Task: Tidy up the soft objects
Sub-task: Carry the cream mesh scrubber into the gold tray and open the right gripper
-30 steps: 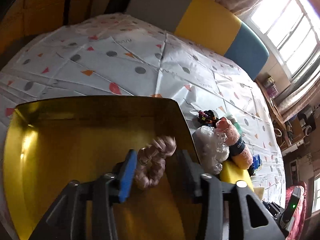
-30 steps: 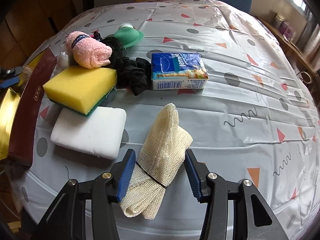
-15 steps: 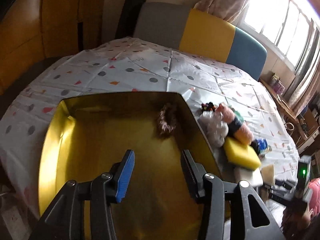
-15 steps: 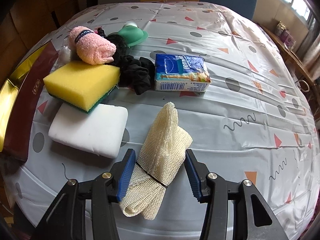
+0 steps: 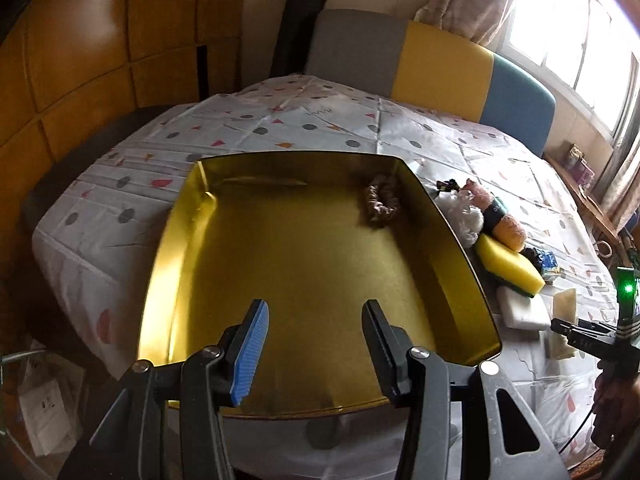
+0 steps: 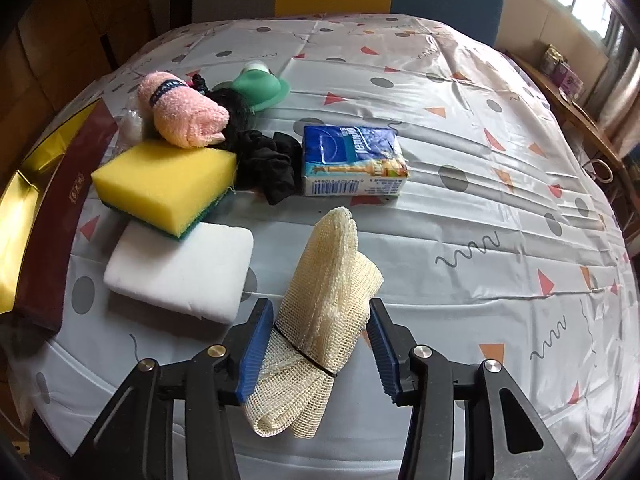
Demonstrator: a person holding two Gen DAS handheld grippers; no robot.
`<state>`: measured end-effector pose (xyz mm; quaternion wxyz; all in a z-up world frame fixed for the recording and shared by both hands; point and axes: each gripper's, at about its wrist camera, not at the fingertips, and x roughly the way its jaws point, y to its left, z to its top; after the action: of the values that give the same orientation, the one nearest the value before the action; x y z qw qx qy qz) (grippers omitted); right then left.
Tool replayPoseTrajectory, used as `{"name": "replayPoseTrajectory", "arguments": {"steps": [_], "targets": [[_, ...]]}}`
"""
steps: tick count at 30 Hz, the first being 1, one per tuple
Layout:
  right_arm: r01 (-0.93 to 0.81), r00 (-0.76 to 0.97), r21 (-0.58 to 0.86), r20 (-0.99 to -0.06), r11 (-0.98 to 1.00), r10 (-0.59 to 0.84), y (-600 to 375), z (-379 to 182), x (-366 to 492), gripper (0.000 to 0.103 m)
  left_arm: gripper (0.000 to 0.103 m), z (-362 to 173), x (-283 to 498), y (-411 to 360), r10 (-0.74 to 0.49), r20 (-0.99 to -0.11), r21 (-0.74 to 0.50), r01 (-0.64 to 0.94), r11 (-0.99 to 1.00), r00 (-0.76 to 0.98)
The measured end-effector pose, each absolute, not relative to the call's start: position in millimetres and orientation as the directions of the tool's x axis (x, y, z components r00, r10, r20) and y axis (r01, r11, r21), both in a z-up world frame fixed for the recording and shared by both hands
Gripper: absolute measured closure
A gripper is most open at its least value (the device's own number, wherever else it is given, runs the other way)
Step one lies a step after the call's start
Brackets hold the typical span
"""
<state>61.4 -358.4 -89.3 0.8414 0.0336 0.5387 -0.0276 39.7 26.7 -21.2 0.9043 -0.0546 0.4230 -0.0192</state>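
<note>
**Left claw empty over the tray, right claw astride the mesh roll**

In the left wrist view, the left gripper (image 5: 314, 330) stands wide with nothing between its jaws, low centre over the gold tray (image 5: 176, 216); a brown scrunchie (image 5: 382, 199) lies in the tray's upper right corner. In the right wrist view, the right gripper (image 6: 320, 330) straddles the cream mesh roll (image 6: 324, 308) at lower centre, both pads touching it.

Left gripper (image 5: 315, 320) agape; right gripper (image 6: 320, 322) half-closed.
</note>
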Motion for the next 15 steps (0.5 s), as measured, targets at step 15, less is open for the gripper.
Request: {"name": "replayPoseTrajectory", "arguments": {"steps": [15], "targets": [[0.074,0.463,0.063,-0.886,0.995,0.022,-351.1,-76.7,56.2,0.054,0.054,-19.6,25.1,46.3,-0.064,-0.749,-0.126,-0.048,0.991,0.659]]}}
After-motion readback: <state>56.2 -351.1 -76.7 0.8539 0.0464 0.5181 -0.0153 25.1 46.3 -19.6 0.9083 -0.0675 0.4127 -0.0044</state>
